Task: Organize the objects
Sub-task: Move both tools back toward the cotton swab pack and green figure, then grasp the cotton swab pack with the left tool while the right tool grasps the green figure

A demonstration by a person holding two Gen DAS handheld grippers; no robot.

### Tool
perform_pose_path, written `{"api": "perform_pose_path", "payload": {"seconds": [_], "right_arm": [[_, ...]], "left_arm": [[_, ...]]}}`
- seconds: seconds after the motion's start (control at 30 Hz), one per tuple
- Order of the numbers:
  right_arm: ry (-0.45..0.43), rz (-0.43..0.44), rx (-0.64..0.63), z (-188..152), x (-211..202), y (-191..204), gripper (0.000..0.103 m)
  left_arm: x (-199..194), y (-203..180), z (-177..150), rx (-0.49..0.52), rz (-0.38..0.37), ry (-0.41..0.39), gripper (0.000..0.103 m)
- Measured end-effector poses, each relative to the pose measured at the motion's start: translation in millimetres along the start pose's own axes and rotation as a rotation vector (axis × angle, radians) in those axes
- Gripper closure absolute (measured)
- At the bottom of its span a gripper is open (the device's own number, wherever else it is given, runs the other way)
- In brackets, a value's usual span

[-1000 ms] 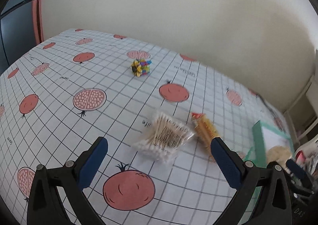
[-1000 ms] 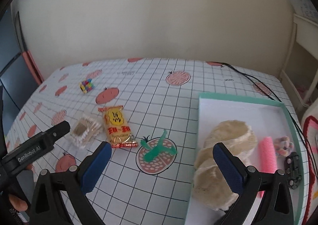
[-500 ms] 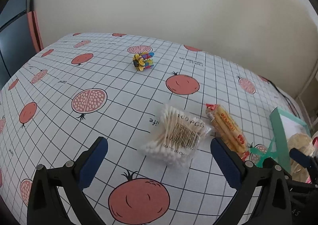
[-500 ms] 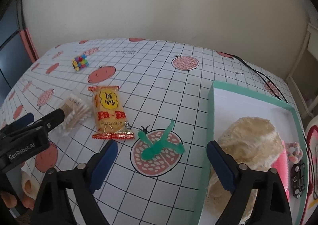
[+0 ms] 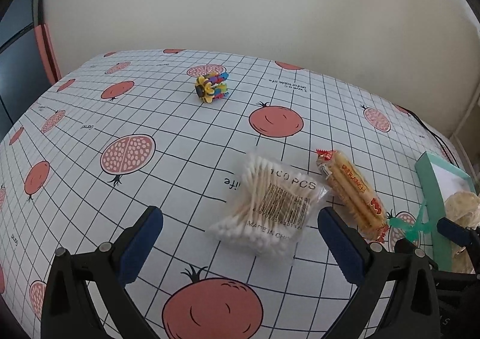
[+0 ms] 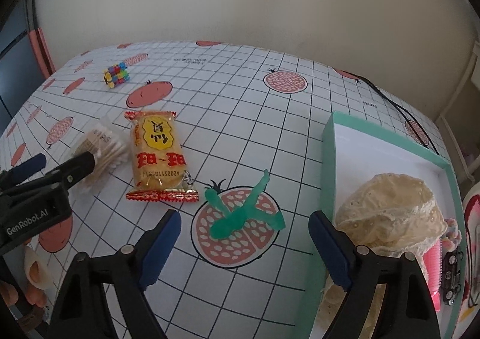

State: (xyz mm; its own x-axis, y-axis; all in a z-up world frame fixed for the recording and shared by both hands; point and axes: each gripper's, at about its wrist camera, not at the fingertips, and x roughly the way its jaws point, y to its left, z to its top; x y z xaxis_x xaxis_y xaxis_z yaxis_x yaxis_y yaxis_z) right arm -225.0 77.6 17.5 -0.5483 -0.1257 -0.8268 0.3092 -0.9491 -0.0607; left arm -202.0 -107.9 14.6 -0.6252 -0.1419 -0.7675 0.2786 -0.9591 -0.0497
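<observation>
On the counter, which is covered by a gridded cloth printed with pomegranates, a bag of cotton swabs is seen lying flat just ahead of the left tool, whose blue-padded jaws are spread wide with nothing between them. The right tool is likewise held wide and empty, and a green plastic figure is framed just ahead of its gap. The step in hand is judged to be a pickup of the loose items for the green-rimmed box at the right, where a lace cloth, a pink comb and a small toy car are already kept. For the swabs, the left tool would best be lowered straight over the middle of the bag so that the crinkly film is pinched across its narrower side; a grip at a corner would probably let the soft bag sag or slip. The thin green figure would need to be taken low, close to the cloth, across its body and not a limb. A yellow snack packet lies between the swabs and the figure, just beside the bag, and could be nudged by the left tool's right jaw. A colourful block toy stands well apart toward the far wall. The box wall rises near the right tool and would have to be cleared on the way in.
</observation>
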Motion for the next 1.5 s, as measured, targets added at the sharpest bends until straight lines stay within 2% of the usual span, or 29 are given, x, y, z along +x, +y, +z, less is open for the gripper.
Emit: {"api": "perform_pose_path", "payload": {"seconds": [0.27,0.57,0.63,0.73,0.83,0.9,1.0,1.23,1.5], "right_arm": [[0.01,0.003,-0.021,1,3,4,0.016],[0.039,0.025,0.011,-1,7,-1,0.03],[0.047,0.027,0.011,-1,8,0,0.037],[0.049,0.028,0.011,-1,8,0,0.046],[0.049,0.034,0.015,-1,7,-1,0.046],[0.049,0.035,0.014,-1,7,-1,0.047],[0.048,0.036,0.007,-1,6,0,0.047],[0.047,0.034,0.001,-2,5,1,0.048],[0.034,0.037,0.006,1,-1,1,0.048]], "left_arm": [[6,-7,-3,0.031,-0.001,0.011,0.001],[3,-10,-4,0.05,-0.021,0.006,0.006],[4,-13,-5,0.06,-0.029,0.016,0.02],[5,-15,-6,0.07,-0.033,0.026,0.025],[6,-14,-6,0.065,-0.037,0.029,0.036],[6,-13,-5,0.063,-0.04,0.031,0.038],[5,-15,-6,0.075,-0.044,0.031,0.046],[2,-15,-5,0.077,-0.061,0.033,0.056],[-1,-10,-3,0.052,-0.075,0.038,0.061]]}}
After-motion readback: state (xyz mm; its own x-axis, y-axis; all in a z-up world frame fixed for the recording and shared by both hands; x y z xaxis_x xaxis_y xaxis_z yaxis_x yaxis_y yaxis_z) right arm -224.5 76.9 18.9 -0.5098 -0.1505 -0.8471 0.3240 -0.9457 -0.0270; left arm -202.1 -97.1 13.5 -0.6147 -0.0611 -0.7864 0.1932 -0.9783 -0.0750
